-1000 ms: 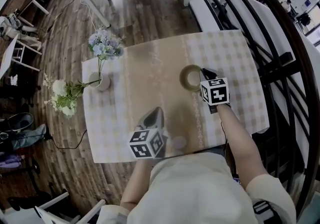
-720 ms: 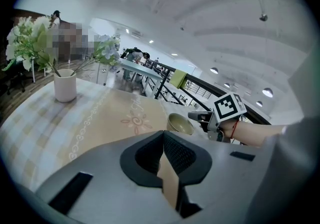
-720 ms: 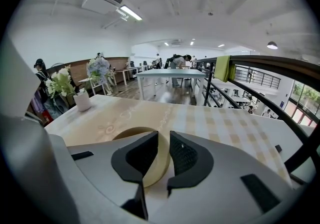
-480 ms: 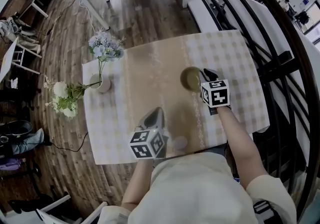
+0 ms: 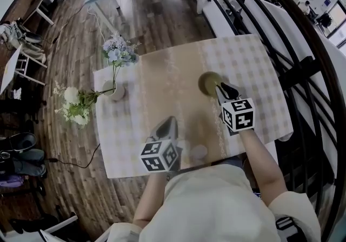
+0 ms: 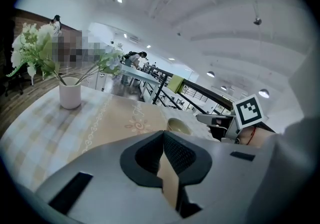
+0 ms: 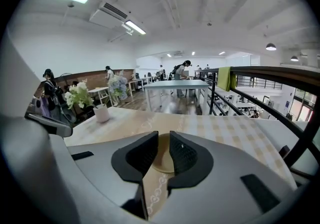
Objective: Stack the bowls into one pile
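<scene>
One olive-tan bowl [image 5: 208, 82] stands on the checked tablecloth [image 5: 254, 67], right of the table's middle. It also shows in the left gripper view as the bowl [image 6: 178, 126] and between the right pads as the bowl [image 7: 162, 162]. My right gripper [image 5: 224, 92] sits just near and right of it, jaws a narrow gap apart, with nothing between them. My left gripper [image 5: 165, 126] hovers over the near middle of the table, shut and empty. A small pale round thing [image 5: 198, 152] lies by the near edge; I cannot tell what it is.
A white vase [image 5: 117, 91] with flowers [image 5: 117, 50] stands at the table's left side, more blooms [image 5: 73, 106] hanging past the edge. A black railing [image 5: 303, 67] runs close along the right. Wooden floor lies beyond the far edge.
My right gripper has drawn back from the bowl's right rim toward me. The left gripper has stayed put. The head view shifted slightly.
</scene>
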`<control>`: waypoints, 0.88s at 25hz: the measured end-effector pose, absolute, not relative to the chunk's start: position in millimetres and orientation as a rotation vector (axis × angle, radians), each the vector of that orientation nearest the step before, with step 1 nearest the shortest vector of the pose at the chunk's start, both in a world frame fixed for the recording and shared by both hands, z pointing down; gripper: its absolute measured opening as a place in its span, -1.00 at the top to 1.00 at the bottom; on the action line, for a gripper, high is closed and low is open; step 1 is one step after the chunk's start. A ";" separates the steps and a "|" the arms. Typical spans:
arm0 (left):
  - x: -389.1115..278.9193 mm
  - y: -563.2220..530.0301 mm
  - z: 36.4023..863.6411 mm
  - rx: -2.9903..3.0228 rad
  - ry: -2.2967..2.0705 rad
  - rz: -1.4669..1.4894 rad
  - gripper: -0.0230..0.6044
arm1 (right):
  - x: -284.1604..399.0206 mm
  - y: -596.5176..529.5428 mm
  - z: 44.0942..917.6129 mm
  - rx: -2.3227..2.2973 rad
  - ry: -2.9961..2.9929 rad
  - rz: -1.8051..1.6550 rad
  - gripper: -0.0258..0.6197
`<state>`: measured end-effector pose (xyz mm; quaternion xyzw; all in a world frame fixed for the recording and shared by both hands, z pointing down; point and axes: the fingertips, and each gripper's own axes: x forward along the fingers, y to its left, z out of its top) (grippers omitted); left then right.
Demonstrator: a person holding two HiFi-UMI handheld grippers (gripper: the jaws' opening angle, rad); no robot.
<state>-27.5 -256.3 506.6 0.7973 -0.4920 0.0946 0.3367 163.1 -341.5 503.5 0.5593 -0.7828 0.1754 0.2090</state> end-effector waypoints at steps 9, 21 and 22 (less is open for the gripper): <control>-55.7 -237.5 502.9 2.113 -1.272 0.227 0.91 | 124.1 -293.9 489.3 1.573 -2.238 0.481 0.78; -79.7 -211.1 490.3 2.156 -1.253 0.204 0.91 | 81.5 -242.4 465.1 1.570 -2.310 0.430 0.88; -81.3 -210.9 489.8 2.160 -1.256 0.201 0.91 | 78.1 -240.4 464.5 1.562 -2.317 0.422 0.88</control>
